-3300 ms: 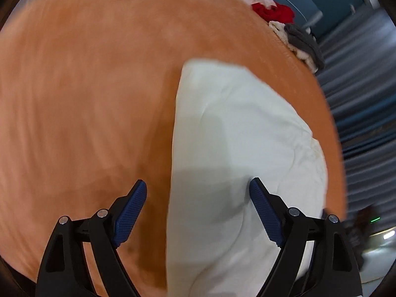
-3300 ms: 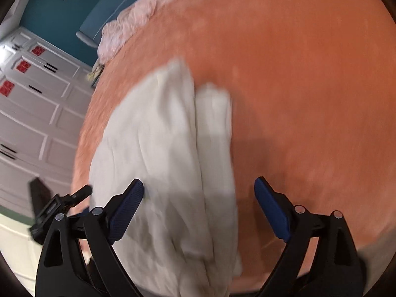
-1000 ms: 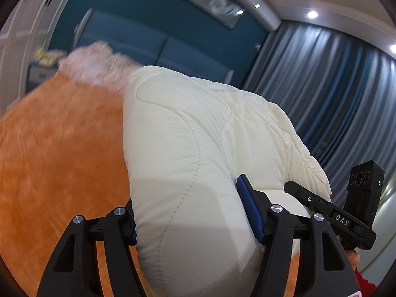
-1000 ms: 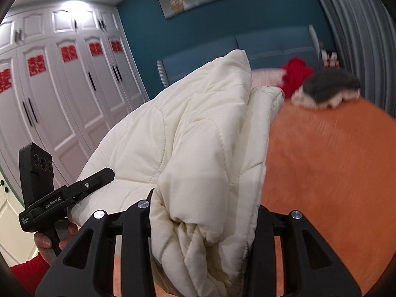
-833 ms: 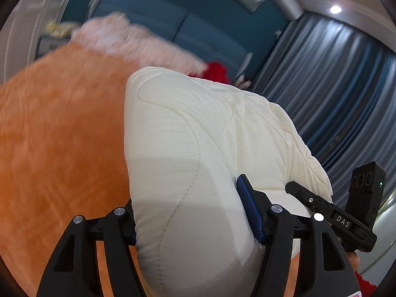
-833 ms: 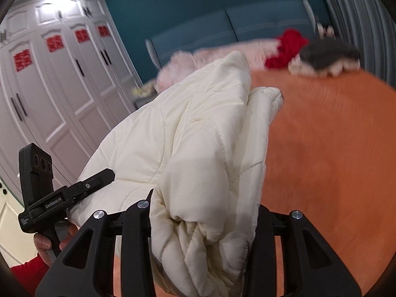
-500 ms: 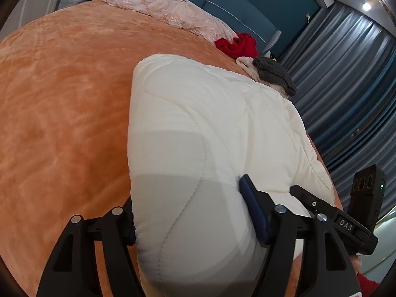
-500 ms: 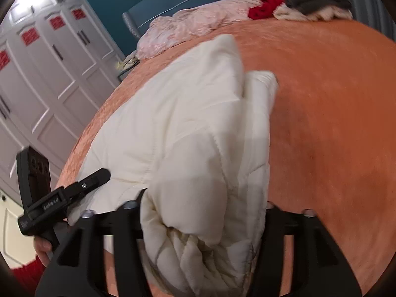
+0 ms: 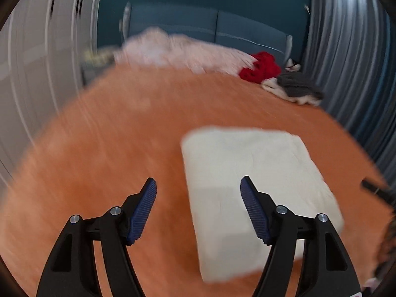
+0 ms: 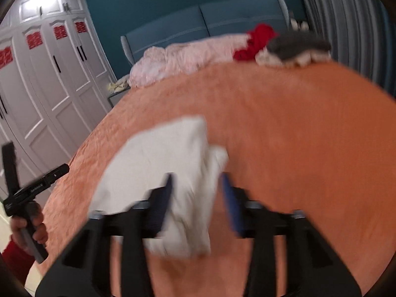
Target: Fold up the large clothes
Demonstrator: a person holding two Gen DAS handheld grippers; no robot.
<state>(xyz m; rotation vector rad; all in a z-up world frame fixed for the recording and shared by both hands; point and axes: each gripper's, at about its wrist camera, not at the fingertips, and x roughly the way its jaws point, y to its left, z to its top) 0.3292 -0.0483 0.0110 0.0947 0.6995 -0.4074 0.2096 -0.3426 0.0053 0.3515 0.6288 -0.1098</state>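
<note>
A folded cream jacket (image 9: 255,188) lies flat on my orange bed (image 9: 111,133). My left gripper (image 9: 198,205) hangs above its near edge, jaws wide apart and empty. My right gripper (image 10: 196,198), blurred, has jaws apart, not clamping the jacket.

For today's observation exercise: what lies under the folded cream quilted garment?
The folded cream quilted garment rests on the orange plush bedspread, which shows on all its visible sides. The patch of bedspread directly beneath is covered, so anything there cannot be seen.
</note>
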